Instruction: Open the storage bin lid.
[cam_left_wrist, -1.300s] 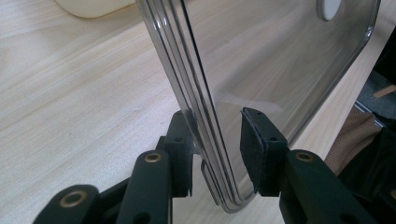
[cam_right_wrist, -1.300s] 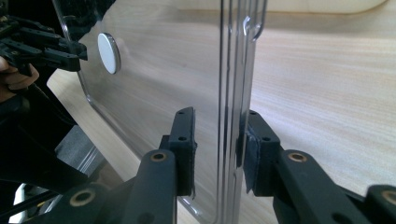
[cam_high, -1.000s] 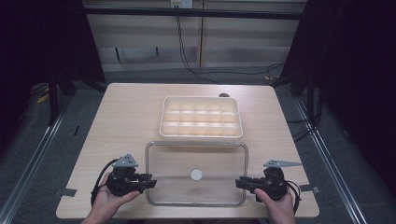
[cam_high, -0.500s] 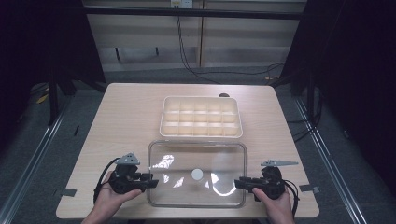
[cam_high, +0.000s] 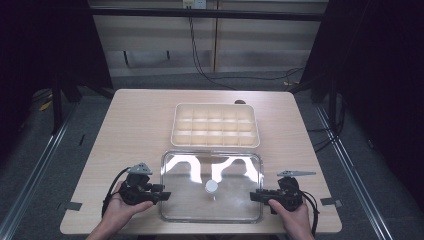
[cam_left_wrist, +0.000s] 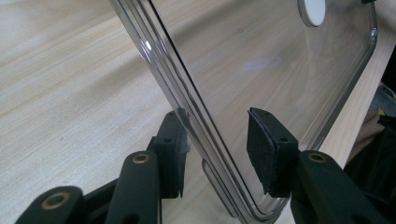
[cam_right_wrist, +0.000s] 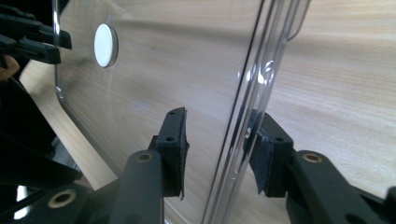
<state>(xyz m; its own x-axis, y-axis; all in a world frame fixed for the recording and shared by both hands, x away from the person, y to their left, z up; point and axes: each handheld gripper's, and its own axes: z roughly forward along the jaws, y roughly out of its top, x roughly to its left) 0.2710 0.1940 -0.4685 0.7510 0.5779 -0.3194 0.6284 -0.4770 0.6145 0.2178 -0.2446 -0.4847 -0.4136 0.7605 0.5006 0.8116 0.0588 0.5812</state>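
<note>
The clear lid (cam_high: 211, 186) lies at the near edge of the bench (cam_high: 135, 125), just before the tray (cam_high: 215, 124). Left tongs (cam_high: 165, 195) and right tongs (cam_high: 253, 195) stand apart around its side rims, not clamped.

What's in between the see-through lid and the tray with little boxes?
Nothing: the high view shows a bare strip of table between the clear lid and the compartment tray.

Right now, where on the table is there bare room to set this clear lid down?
Bare wood lies left of the compartment tray and right of it, to the table edges. The near middle is crowded: the clear lid sits between left claw and right claw.
</note>
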